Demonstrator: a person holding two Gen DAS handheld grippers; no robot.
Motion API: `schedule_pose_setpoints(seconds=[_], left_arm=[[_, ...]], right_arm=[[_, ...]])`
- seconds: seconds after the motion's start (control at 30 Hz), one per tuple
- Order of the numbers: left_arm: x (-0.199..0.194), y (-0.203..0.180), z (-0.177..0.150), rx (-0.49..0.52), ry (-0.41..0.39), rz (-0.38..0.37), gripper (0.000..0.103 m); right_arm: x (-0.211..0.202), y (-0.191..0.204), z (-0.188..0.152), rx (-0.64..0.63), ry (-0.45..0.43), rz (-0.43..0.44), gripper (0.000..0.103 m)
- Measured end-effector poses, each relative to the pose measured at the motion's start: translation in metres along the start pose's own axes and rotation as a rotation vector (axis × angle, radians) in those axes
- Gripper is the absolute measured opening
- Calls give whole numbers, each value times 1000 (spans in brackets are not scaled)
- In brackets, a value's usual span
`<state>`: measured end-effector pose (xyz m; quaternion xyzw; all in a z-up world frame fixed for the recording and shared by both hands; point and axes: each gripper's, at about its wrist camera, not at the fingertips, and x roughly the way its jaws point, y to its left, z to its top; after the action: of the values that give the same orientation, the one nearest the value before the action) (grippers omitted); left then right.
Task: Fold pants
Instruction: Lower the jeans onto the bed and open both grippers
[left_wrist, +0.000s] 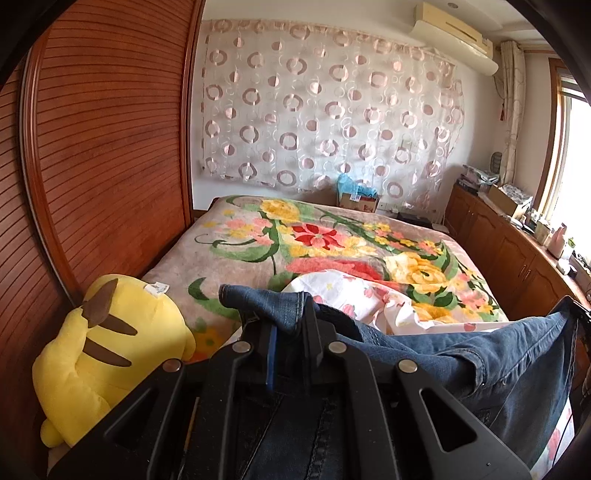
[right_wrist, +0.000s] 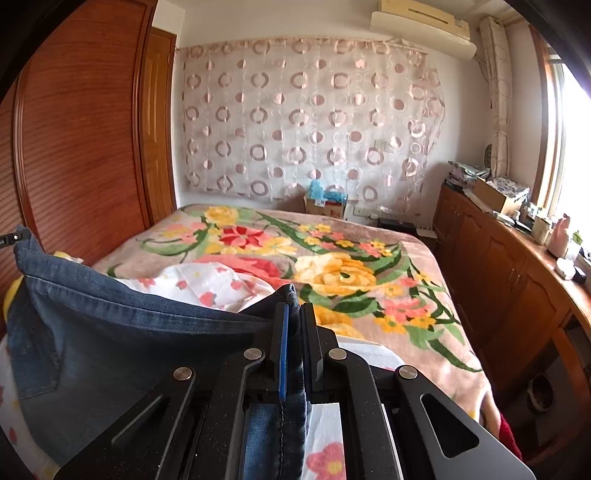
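Blue denim pants hang stretched between my two grippers above the bed. My left gripper is shut on one corner of the denim edge, which bunches over its fingertips. In the right wrist view, my right gripper is shut on the other corner, and the pants sag away to the left toward the left gripper's tip at the frame's far-left edge. A back pocket shows at the lower left of the cloth.
A bed with a floral blanket lies ahead, with a white flowered sheet crumpled on its near part. A yellow plush toy sits at the left by the wooden wardrobe. Wooden cabinets line the right wall.
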<state>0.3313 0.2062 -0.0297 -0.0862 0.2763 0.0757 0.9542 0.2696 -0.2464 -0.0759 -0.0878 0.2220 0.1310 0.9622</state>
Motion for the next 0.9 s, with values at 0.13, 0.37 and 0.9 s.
schedule_pose_setpoints(seconds=[0.13,0.37,0.9], left_arm=[[10,-1,-1,13,12,8,11],[22,-5,0,42,30,8,11],[-16,-20,-27,142,25,-36,80]], right_arm=[[13,4,9,-25,19,-14,6],[32,3,20,-17,63,-13,6],[38,-1,32,-15,123,-14,20]])
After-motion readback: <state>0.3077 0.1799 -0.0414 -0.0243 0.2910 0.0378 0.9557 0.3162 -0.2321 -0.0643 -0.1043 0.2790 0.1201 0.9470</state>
